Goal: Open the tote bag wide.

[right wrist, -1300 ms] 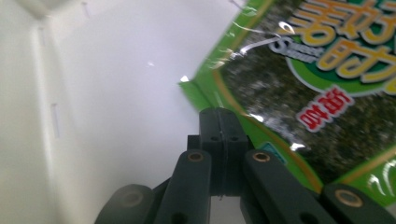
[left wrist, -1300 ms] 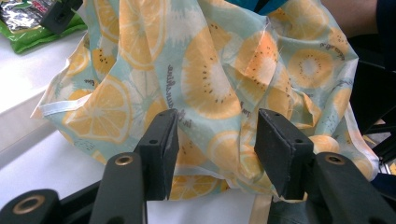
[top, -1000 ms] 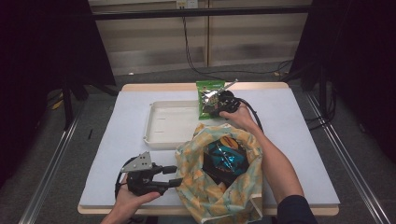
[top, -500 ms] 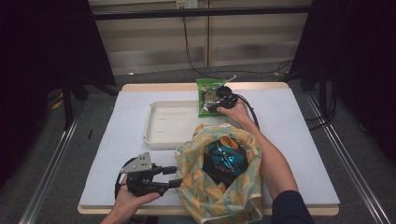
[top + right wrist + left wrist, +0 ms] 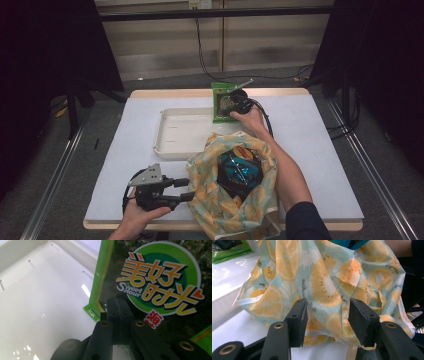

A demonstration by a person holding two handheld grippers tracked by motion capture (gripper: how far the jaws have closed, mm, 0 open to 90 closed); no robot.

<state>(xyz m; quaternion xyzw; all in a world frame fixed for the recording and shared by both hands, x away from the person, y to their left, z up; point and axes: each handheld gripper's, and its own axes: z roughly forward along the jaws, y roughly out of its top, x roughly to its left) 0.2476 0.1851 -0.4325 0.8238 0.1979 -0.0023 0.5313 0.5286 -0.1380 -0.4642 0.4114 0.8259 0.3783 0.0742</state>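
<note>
Now at the far middle of the white tabletop (image 5: 125, 150): right gripper (image 5: 240, 104), jaws pressed together on the lower edge of a green snack packet (image 5: 223, 102), pinching the foil just beside its bright green border. Seen in the right gripper view as black jaws closed flat on the green snack packet (image 5: 160, 287), near its round logo, with the white tray (image 5: 37, 305) lying to the left. Packet resting at the far right corner of the white tray (image 5: 175, 135), partly over the rim, tilted a little.

Near the front edge, left of centre: left gripper (image 5: 186, 189), held level and pointing right toward a fruit-print fabric bag (image 5: 220, 210). Jaws half spread, standing on either side of a fold of the cloth; from the left gripper view, left gripper (image 5: 327, 322) straddling the fruit-print fabric bag (image 5: 324, 285), cloth between the pads, cannot tell whether either pad presses on it. Bag standing open at the near middle of the tabletop, mouth upward, with a shiny teal packet (image 5: 239, 167) showing inside. Right forearm stretched from the near right past the bag's right side up to the packet. Tray sitting just beyond the bag.
</note>
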